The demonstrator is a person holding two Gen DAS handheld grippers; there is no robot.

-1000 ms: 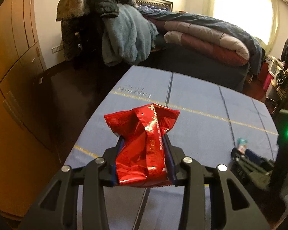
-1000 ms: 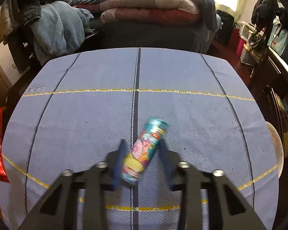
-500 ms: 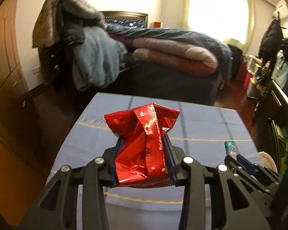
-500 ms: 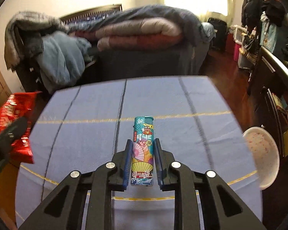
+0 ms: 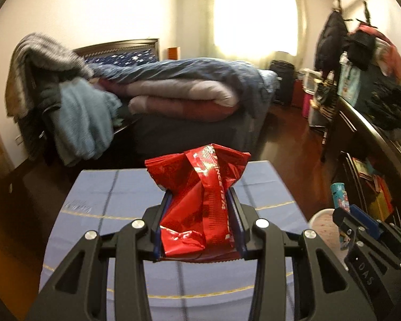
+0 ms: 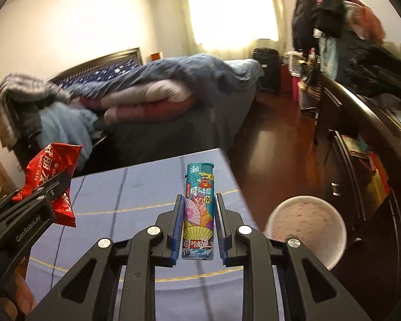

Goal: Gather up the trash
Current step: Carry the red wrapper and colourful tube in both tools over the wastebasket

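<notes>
Crinkled red foil wrapper (image 5: 200, 208) pinched by left gripper (image 5: 200, 223).

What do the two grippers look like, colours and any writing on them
Both are black plastic with triangular cut-outs, silver screw heads and blue pads on the fingers. The left gripper reads "GenRobot.AI" in white on its side. The right gripper shows raised "DAS" lettering.

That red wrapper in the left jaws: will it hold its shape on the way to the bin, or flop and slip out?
The red wrapper looks like thin crinkled foil, so probably very light and floppy. Its top fans out creased above the left gripper, so it may bend or flutter. The jaws pinch its bunched middle; glossy film could slip, though it looks secure.
</notes>
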